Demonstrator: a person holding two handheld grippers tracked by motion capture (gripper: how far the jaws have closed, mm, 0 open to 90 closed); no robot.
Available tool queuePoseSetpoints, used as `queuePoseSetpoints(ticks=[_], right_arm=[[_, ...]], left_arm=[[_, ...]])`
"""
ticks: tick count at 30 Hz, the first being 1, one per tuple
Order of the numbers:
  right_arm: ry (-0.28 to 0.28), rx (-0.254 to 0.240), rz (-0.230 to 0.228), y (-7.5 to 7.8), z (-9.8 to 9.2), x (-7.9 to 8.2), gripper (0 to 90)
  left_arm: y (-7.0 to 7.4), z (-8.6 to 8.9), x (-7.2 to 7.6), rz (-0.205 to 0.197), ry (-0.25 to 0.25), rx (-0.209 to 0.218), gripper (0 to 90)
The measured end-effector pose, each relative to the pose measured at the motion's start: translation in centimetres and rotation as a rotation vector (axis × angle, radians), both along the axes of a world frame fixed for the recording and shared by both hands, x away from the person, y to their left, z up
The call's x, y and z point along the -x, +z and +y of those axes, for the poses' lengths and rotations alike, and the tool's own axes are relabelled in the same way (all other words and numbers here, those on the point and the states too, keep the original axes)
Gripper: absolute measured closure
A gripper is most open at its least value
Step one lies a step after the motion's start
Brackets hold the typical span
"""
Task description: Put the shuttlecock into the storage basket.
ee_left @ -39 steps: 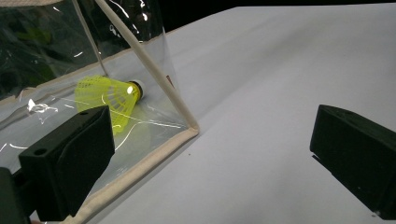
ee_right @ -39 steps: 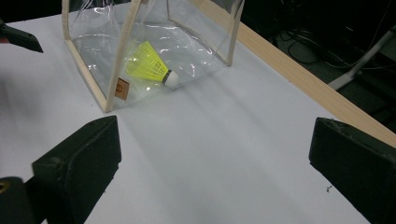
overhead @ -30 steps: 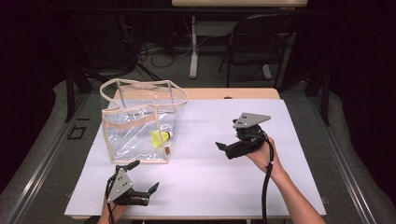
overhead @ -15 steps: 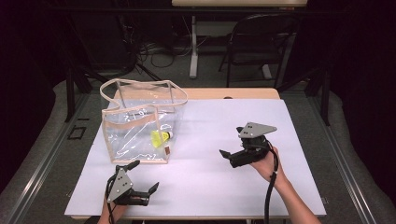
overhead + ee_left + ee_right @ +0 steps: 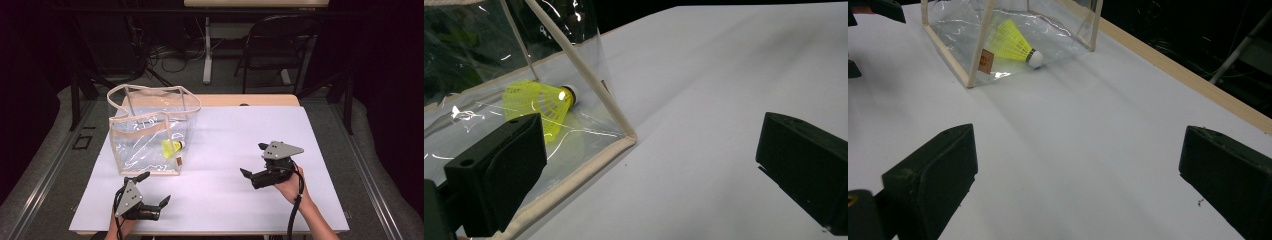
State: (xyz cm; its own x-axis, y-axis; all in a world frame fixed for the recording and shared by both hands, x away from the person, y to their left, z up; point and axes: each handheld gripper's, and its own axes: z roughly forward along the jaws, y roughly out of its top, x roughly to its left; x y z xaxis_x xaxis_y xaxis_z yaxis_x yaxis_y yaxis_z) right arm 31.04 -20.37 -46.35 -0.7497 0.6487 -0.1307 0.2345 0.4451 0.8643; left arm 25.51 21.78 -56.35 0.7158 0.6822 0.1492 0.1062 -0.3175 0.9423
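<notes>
We see the yellow shuttlecock [image 5: 170, 148] lying inside the clear bag [image 5: 145, 131] — on its floor; our left gripper [image 5: 155, 190] sits near the bag's front corner, jaws wide apart. Our right gripper [image 5: 254, 160] hovers well apart — jaws spread, holding nothing.

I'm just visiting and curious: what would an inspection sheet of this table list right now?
Surface: white sheet over a wooden table.
Job's things: clear bag standing open; yellow shuttlecock lying inside it.
Clutter: nothing seen.
Grippers: left gripper open, empty, near the bag; right gripper open, empty, at the right.
Cables: black cable trails from the right gripper; more on the floor behind.
Surroundings: dark room, chair beyond the table.
</notes>
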Motion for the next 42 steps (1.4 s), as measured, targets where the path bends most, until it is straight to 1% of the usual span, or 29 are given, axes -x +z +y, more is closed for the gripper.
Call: queuePoseSetpoints(ticks=[4, 6, 8, 18, 20, 24, 26, 28, 30, 33, 42], right_arm=[[-0.005, -0.003, -0.015, -0.5, -0.5, 0.6, 1.8], [-0.009, -0.001, -0.021, -0.7, -0.7, 0.9, 1.8], [-0.015, -0.008, -0.027, -1.0, -0.8, 1.2, 1.9], [-0.009, -0.018, -0.032, -2.8, -1.3, 2.5, 2.0], [-0.005, -0.026, -0.033, -3.2, -1.3, 2.8, 2.0], [0.003, -0.016, -0.038, -4.0, -1.3, 3.4, 2.0], [0.002, -0.011, -0.044, -4.4, -1.3, 3.7, 2.0], [0.001, -0.004, -0.062, -4.8, -1.4, 4.0, 2.0], [0.006, -0.007, -0.065, -5.0, -1.5, 4.2, 2.0], [0.016, 0.003, -0.072, -5.5, -1.5, 4.5, 2.0], [0.021, -0.006, -0.080, -6.9, -2.0, 5.6, 2.0]], left_arm=[[0.0, 0.0, 0.0, 0.002, 0.000, 0.003, 0.0], [0.0, 0.0, 0.0, 0.000, -0.002, -0.003, 0.0], [0.0, 0.0, 0.0, 0.002, 0.001, 0.002, 0.0], [0.0, 0.0, 0.0, 0.001, 0.000, -0.002, 0.0], [0.0, 0.0, 0.0, 0.001, 0.001, -0.002, 0.0], [0.0, 0.0, 0.0, 0.001, 0.001, -0.001, 0.0], [0.0, 0.0, 0.0, 0.001, 0.001, -0.003, 0.0], [0.0, 0.0, 0.0, 0.001, 0.001, -0.003, 0.0], [0.0, 0.0, 0.0, 0.000, 0.001, -0.004, 0.0], [0.0, 0.0, 0.0, 0.001, 0.002, -0.006, 0.0], [0.0, 0.0, 0.0, 0.002, 0.001, -0.010, 0.0]])
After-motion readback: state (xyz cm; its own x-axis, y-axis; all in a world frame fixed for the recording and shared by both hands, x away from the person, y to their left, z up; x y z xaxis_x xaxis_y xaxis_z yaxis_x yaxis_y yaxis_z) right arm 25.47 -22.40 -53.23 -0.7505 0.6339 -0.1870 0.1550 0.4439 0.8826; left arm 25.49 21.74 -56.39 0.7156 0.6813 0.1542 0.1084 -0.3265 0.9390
